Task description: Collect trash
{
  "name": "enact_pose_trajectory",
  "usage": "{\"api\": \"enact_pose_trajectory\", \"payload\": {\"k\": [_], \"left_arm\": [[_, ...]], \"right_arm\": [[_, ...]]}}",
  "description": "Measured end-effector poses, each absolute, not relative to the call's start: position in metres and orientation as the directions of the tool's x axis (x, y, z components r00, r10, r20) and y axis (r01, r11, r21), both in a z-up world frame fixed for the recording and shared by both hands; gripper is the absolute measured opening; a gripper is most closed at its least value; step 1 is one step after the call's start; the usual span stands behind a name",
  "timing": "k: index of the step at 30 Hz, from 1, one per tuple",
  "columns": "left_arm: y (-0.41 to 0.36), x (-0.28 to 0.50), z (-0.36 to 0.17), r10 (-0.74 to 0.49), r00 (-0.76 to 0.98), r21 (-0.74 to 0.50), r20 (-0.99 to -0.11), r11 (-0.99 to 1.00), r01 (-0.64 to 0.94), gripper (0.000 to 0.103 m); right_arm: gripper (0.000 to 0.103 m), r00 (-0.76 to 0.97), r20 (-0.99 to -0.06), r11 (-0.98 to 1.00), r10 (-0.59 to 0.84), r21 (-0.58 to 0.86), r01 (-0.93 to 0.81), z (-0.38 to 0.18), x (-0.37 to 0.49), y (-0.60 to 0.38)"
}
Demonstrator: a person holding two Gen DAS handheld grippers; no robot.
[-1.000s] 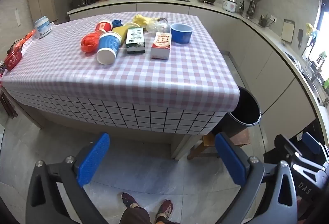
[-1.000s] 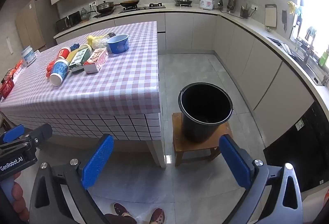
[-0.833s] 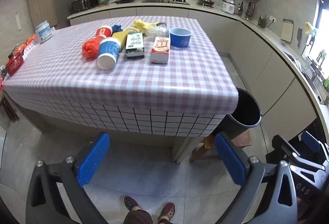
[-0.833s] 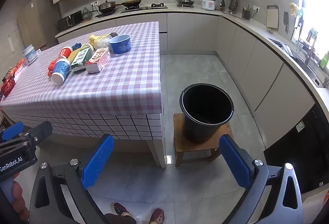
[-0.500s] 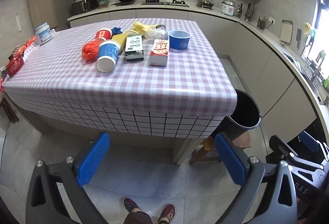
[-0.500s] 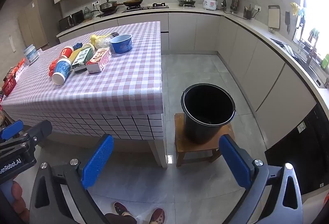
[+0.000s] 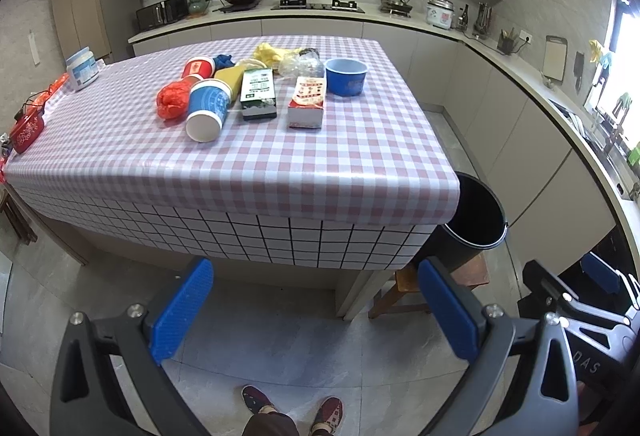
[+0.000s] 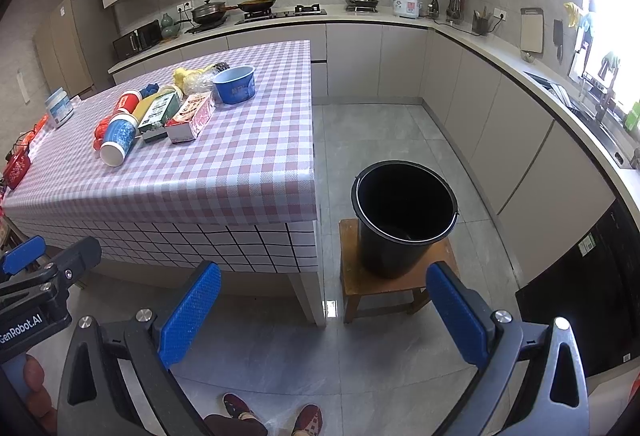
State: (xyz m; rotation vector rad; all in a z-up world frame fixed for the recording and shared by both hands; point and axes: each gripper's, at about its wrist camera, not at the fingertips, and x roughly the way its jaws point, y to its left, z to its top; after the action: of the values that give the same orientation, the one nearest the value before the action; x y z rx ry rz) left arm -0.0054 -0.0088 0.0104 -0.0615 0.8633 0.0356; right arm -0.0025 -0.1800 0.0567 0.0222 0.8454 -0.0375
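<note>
Kitchen with grey floor tiles, island table (image 7: 280,172) under a pink checked cloth, counters behind. Left to right on the cloth: red pouch (image 7: 25,130) at the far left edge, white tub (image 7: 82,69), crumpled red bag (image 7: 173,99), red cup (image 7: 198,67) lying down, blue paper cup (image 7: 207,107) on its side with its mouth toward me, yellow bottle (image 7: 230,78), green carton (image 7: 258,93), red-and-white carton (image 7: 307,101), blue bowl (image 7: 345,75) upright. Behind them a clear plastic bag (image 7: 298,66) and something yellow, crumpled, hard to make out. All trash sits on the far half of the table, well apart from both tools.

My left gripper (image 7: 316,310) hangs low in front of the table's near edge, jaws spread wide, nothing between them. My right gripper (image 8: 322,312) likewise wide apart and holding nothing, aimed at the floor between table corner and black bucket (image 8: 404,216). Bucket stands on a small wooden stool (image 8: 384,286) just right of the table; in the left view the table corner hides most of it. Bucket bottom too dark to read. My shoes (image 7: 292,410) show at the bottom, cut off.
</note>
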Motion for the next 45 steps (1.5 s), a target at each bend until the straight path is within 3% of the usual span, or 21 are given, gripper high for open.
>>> {"api": "enact_pose_trajectory", "payload": {"k": [45], "left_arm": [[-0.0039, -0.0059, 0.0164, 0.012, 0.661, -0.025, -0.751, 0.999, -0.047, 0.103]], "right_arm": [[0.103, 0.665, -0.746, 0.999, -0.021, 0.011, 0.043, 0.0589, -0.0022, -0.1723]]}}
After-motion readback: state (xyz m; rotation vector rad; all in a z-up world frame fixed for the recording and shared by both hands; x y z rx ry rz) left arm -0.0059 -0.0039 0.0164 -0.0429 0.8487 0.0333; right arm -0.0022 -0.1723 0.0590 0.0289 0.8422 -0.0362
